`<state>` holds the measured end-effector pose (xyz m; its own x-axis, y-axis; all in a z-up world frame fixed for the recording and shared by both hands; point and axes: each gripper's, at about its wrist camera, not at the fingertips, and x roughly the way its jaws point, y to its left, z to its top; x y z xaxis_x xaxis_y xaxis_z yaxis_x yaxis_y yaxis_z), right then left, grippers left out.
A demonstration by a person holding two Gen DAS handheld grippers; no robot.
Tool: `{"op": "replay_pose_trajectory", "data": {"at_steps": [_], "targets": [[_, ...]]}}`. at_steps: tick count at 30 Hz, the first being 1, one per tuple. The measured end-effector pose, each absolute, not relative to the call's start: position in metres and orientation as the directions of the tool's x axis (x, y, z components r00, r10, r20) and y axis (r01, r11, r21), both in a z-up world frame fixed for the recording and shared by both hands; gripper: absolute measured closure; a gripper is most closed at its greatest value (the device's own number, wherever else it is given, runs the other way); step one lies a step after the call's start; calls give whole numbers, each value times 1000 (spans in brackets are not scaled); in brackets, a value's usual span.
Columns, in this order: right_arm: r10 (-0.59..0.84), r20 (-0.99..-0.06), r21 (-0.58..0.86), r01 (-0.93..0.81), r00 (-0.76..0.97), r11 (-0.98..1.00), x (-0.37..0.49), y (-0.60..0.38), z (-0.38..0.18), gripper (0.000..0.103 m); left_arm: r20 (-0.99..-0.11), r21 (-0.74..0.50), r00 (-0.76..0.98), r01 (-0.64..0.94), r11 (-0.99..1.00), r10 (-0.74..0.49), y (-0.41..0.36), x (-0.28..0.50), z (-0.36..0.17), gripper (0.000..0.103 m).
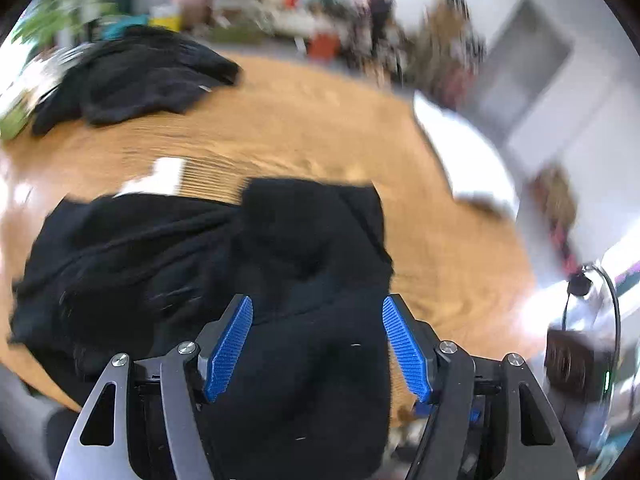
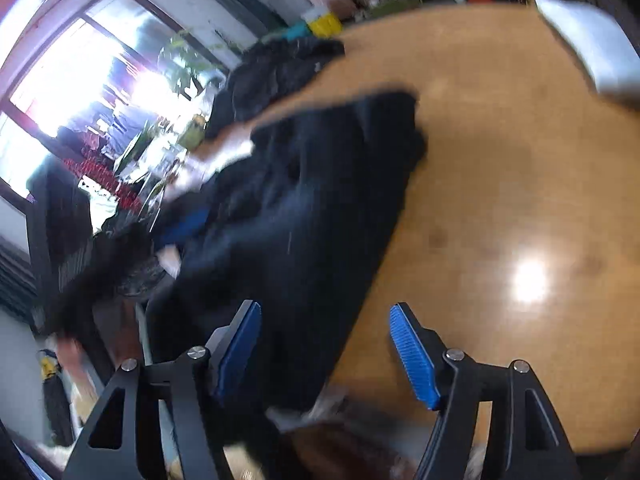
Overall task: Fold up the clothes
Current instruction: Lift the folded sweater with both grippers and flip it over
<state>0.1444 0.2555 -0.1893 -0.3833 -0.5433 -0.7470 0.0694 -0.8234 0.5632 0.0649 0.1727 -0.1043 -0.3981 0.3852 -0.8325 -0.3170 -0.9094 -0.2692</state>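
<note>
Both hand-held grippers stand wide, gripping nothing: the left gripper (image 1: 317, 344) hangs above the rumpled black cloth garment (image 1: 224, 264) on the round wooden table (image 1: 304, 128), the right gripper (image 2: 325, 354) over its edge, probably for the next fold.

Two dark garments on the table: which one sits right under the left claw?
The black garment at the table's near edge, spread beneath the open left claw. The other dark pile lies bunched at the far side by the plant, well clear.
</note>
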Motion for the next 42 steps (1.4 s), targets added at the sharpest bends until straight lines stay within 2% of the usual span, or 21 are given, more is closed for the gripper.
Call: {"op": "replay_pose_trajectory", "data": {"at_steps": [3, 7, 10, 15, 23, 25, 29, 35, 38, 39, 42], "targets": [[-577, -729, 632, -39, -367, -774, 166, 256, -206, 33, -912, -110, -332, -368, -923, 241, 226, 39, -105, 34], [-564, -727, 652, -134, -391, -747, 170, 251, -215, 35, -970, 5, -226, -373, -928, 85, 268, 12, -126, 34], [-585, -709, 684, -179, -394, -708, 163, 244, -221, 38, -983, 126, -175, -416, -900, -57, 295, 3, -142, 34], [-615, -703, 705, -239, -356, -668, 154, 230, -236, 41, -972, 233, -138, -465, -854, -190, 320, 1, -149, 34], [-675, -635, 773, -304, -376, -557, 139, 229, -259, 46, -959, 284, -128, -465, -839, -254, 330, 0, -161, 33], [-677, -632, 775, -309, -378, -551, 135, 226, -263, 47, -948, 319, -137, -462, -828, -289, 335, -2, -167, 31], [-679, -631, 776, -318, -374, -545, 127, 221, -269, 45, -916, 397, -159, -491, -775, -368, 344, 2, -180, 21], [-651, -654, 756, -321, -385, -570, 119, 211, -270, 42, -913, 402, -167, -512, -759, -371, 341, 4, -185, 21], [-649, -658, 753, -319, -383, -575, 114, 207, -270, 43, -921, 385, -171, -535, -752, -349, 336, 6, -185, 23], [-647, -659, 752, -317, -383, -579, 112, 206, -269, 43, -921, 386, -175, -538, -749, -349, 335, 5, -184, 30], [-644, -664, 748, -313, -380, -586, 109, 203, -267, 43, -923, 381, -182, -549, -744, -339, 333, 6, -183, 39]]}}
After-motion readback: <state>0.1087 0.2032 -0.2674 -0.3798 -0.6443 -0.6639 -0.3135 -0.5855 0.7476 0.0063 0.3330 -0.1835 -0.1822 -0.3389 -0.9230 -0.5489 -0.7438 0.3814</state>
